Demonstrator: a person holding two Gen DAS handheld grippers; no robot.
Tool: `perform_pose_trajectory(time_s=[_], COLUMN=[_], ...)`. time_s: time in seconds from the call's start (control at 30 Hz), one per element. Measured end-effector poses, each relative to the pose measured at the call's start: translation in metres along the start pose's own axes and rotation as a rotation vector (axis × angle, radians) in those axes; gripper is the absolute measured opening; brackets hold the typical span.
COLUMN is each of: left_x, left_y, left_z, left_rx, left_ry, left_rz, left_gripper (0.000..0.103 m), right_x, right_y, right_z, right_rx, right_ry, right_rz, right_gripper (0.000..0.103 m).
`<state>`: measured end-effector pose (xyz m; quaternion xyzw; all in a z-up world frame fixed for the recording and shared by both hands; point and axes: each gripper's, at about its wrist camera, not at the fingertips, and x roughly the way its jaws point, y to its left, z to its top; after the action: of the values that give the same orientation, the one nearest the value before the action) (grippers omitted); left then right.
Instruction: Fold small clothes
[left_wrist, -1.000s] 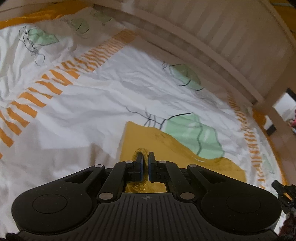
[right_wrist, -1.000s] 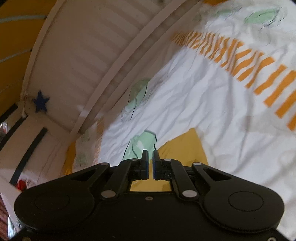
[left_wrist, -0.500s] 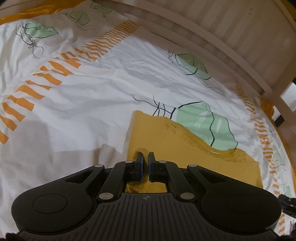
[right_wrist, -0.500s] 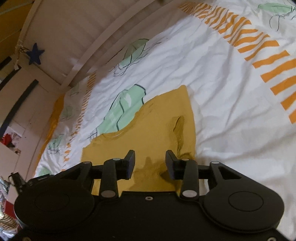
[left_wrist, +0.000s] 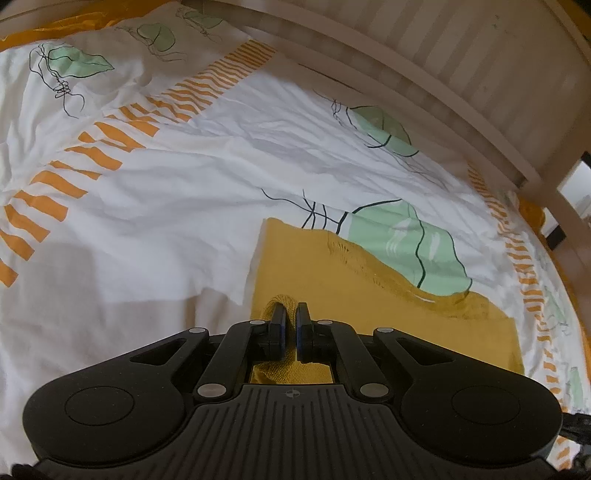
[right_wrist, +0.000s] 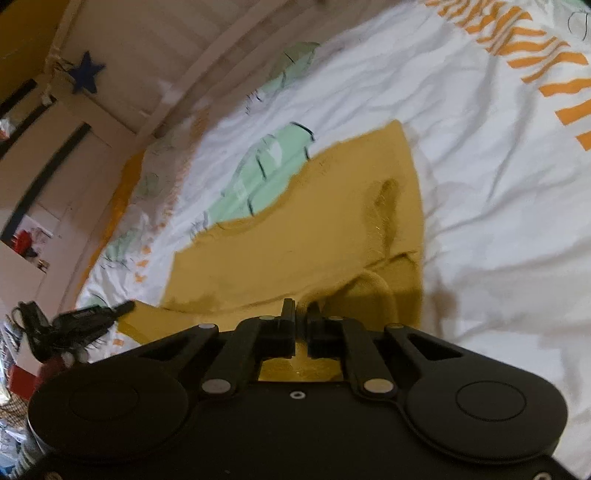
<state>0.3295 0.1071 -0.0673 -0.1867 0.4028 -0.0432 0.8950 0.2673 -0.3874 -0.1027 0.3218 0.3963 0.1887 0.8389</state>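
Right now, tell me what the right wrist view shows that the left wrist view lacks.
Only the right wrist view: a blue star on the bed frame and the left tongs from the side. Only the left wrist view: a squiggly black line drawing by a green leaf print. Both share the mustard garment on the white printed sheet, each pair of tongs shut on its fabric.

A bed with a rumpled white cover printed with orange stripes and green leaves (left_wrist: 155, 206) lies against a pale slatted wooden headboard (left_wrist: 461, 55); a dark blue star (right_wrist: 86, 75) hangs nearby.
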Motion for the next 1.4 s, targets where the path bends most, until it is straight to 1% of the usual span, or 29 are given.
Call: perform_pose_trajectory(time_s=[0.13, 0.2, 0.3, 0.37, 0.43, 0.53, 0.57, 0.6, 0.67, 0.73, 0.77, 0.8, 0.83, 0.87, 0.97, 1.03, 1.07, 1.1, 1.2, 1.3, 1.4], left_x=[-0.011, -0.014, -0.01, -0.003, 0.004, 0.021, 0.028, 0.034, 0.044, 0.051, 0.052, 0.052, 0.05, 0.047, 0.037, 0.029, 0.025, 0.023, 0.02, 0.018, 0.024], left_y=[0.0, -0.001, -0.004, -0.006, -0.008, -0.009, -0.009, -0.006, -0.002, 0.006, 0.009, 0.01, 0.011, 0.011, 0.0, -0.01, -0.017, -0.023, -0.044, -0.062, -0.072], left_z=[0.003, 0.009, 0.02, 0.026, 0.03, 0.035, 0.036, 0.036, 0.035, 0.034, 0.033, 0.032, 0.03, 0.028, 0.024, 0.019, 0.014, 0.009, -0.013, -0.036, -0.054], left_rx=[-0.017, -0.031, -0.034, -0.034, -0.034, -0.016, -0.012, -0.009, -0.017, -0.033, -0.037, -0.039, -0.035, -0.019, 0.079, 0.149, 0.186, 0.215, 0.318, 0.427, 0.491], left_ry=[-0.016, -0.028, -0.047, -0.052, -0.048, -0.034, -0.026, -0.019, -0.016, -0.029, -0.029, -0.031, -0.037, -0.043, -0.07, -0.086, -0.09, -0.086, -0.044, -0.005, 0.039], left_rz=[-0.031, -0.053, -0.05, -0.049, -0.048, -0.027, -0.015, -0.011, -0.013, -0.039, -0.052, -0.054, -0.051, -0.041, -0.007, 0.008, 0.015, 0.018, -0.006, -0.024, -0.034], left_gripper=[0.004, 0.005, 0.005, 0.005, 0.005, 0.005, 0.005, 0.005, 0.007, 0.016, 0.031, 0.04, 0.041, 0.042, 0.044, 0.046, 0.047, 0.047, 0.047, 0.047, 0.047], right_x=[-0.018, -0.02, -0.012, -0.002, 0.01, 0.031, 0.038, 0.044, 0.049, 0.05, 0.049, 0.046, 0.042, 0.038, 0.028, 0.026, 0.027, 0.03, 0.04, 0.053, 0.064], right_y=[-0.002, -0.002, -0.006, -0.011, -0.017, -0.027, -0.031, -0.034, -0.04, -0.043, -0.042, -0.038, -0.033, -0.028, -0.007, 0.011, 0.019, 0.028, 0.05, 0.06, 0.064], right_z=[0.016, 0.029, 0.047, 0.058, 0.066, 0.071, 0.071, 0.071, 0.069, 0.066, 0.065, 0.063, 0.061, 0.06, 0.058, 0.055, 0.051, 0.047, 0.03, 0.011, -0.005], right_rx=[0.085, 0.094, 0.125, 0.159, 0.184, 0.215, 0.227, 0.24, 0.253, 0.248, 0.227, 0.196, 0.155, 0.113, -0.022, -0.128, -0.175, -0.224, -0.351, -0.43, -0.486], right_ry=[-0.122, -0.164, -0.204, -0.219, -0.217, -0.202, -0.198, -0.196, -0.206, -0.214, -0.222, -0.234, -0.249, -0.268, -0.303, -0.301, -0.291, -0.272, -0.198, -0.107, -0.033], right_rz=[0.063, 0.056, 0.047, 0.034, 0.01, -0.028, -0.036, -0.041, -0.062, -0.083, -0.105, -0.127, -0.146, -0.162, -0.225, -0.251, -0.258, -0.264, -0.28, -0.299, -0.316], right_gripper=[0.013, 0.013, 0.013, 0.013, 0.013, 0.013, 0.015, 0.019, 0.02, 0.026, 0.042, 0.06, 0.067, 0.077, 0.078, 0.081, 0.085, 0.089, 0.09, 0.09, 0.09])
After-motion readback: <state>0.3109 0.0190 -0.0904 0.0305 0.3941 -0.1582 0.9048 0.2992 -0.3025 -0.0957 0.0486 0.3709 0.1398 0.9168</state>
